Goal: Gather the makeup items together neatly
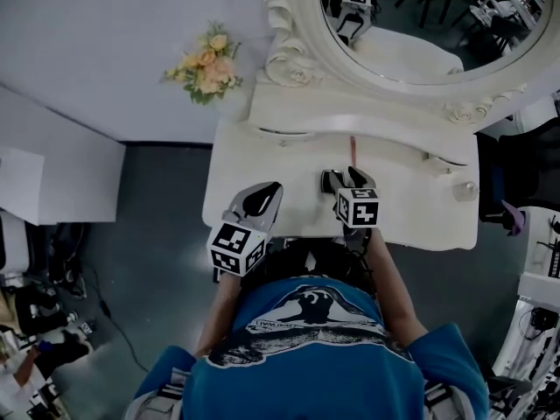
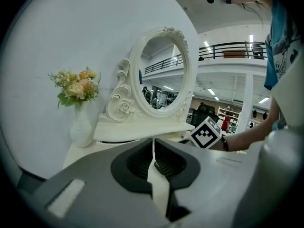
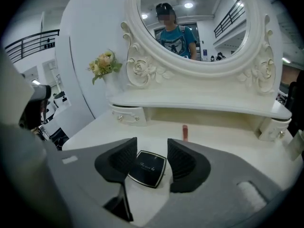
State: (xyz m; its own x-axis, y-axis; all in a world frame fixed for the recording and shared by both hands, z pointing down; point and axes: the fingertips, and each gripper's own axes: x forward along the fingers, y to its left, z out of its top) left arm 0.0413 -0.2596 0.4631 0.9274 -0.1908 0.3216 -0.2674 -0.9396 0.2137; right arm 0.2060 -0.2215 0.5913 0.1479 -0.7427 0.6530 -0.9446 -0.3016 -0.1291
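A black square compact (image 3: 147, 167) lies flat on the white vanity top (image 3: 228, 141). My right gripper (image 3: 152, 142) is open, with one jaw on each side of the compact and a slim gap showing at its right edge. A red lipstick (image 3: 185, 132) stands just beyond the jaws, under the mirror shelf; the head view shows the lipstick (image 1: 353, 147) ahead of the right gripper (image 1: 343, 176). My left gripper (image 1: 267, 195) hovers over the table's front left part, its jaws shut with nothing in them. In its own view the left gripper (image 2: 153, 144) shows only a thin slit.
An ornate oval mirror (image 1: 420, 24) on a raised shelf (image 3: 199, 103) stands along the back. A vase of flowers (image 1: 208, 64) stands at the back left. A small drawer with knobs (image 3: 127, 115) sits under the shelf. A rounded white piece (image 1: 466, 189) is at the right end.
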